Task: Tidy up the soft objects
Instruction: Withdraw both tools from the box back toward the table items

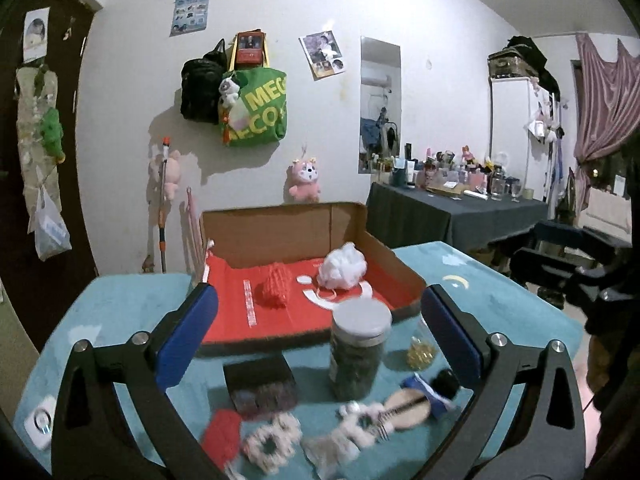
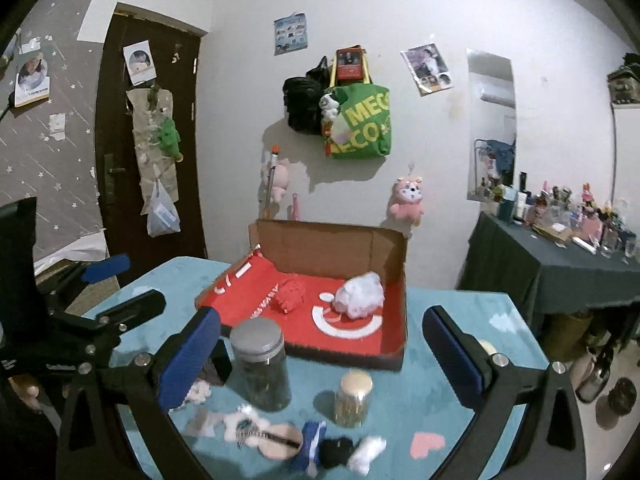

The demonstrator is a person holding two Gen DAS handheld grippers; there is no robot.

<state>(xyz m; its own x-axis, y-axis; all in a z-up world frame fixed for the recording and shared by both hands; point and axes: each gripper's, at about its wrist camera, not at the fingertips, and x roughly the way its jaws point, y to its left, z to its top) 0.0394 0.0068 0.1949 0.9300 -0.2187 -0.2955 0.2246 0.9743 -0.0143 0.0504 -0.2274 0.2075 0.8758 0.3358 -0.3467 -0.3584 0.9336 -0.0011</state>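
A cardboard box (image 1: pixel 280 232) with a red lining stands on the teal table (image 1: pixel 120 304); it also shows in the right wrist view (image 2: pixel 320 248). Inside lie a red knitted soft thing (image 1: pixel 275 286) (image 2: pixel 290 294) and a white fluffy ball (image 1: pixel 343 266) (image 2: pixel 360 290). In front of the box lie a small doll (image 1: pixel 416 400) (image 2: pixel 304 440), a white scrunchie (image 1: pixel 274 436), a white fluffy piece (image 1: pixel 340 440) and a red soft piece (image 1: pixel 222 430). My left gripper (image 1: pixel 320 332) is open and empty above these. My right gripper (image 2: pixel 320 344) is open and empty.
A large jar with a grey lid (image 1: pixel 360 352) (image 2: pixel 260 364), a small jar of yellow beads (image 1: pixel 420 350) (image 2: pixel 353 398) and a dark box (image 1: pixel 260 382) stand among the soft things. A cluttered dark side table (image 1: pixel 460 208) is at the right.
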